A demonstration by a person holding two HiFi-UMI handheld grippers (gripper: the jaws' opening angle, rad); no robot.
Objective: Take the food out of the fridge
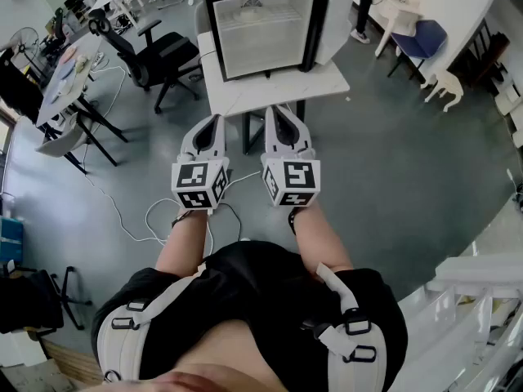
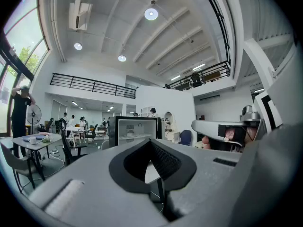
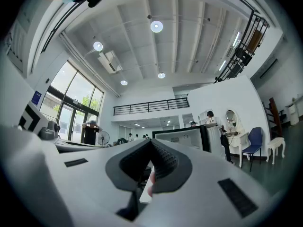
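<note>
A small black fridge [image 1: 313,33] stands on a white table [image 1: 278,86] ahead of me, its door [image 1: 336,19] swung open to the right. Inside, its white interior has a wire shelf; a pale item [image 1: 249,6] lies at the back, too small to tell. My left gripper [image 1: 214,120] and right gripper [image 1: 276,109] are held side by side short of the table, both pointing at the fridge, both shut and empty. The left gripper [image 2: 150,141] sees the fridge [image 2: 135,129] just above its jaws. The right gripper [image 3: 151,141] has the fridge [image 3: 182,137] a little to its right.
A black office chair [image 1: 159,60] stands left of the table, beside a desk [image 1: 69,68] with small things on it. A blue chair [image 1: 422,39] and a white stool [image 1: 445,85] are at the right. Cables [image 1: 147,216] lie on the grey floor. A white railing [image 1: 474,300] runs at bottom right.
</note>
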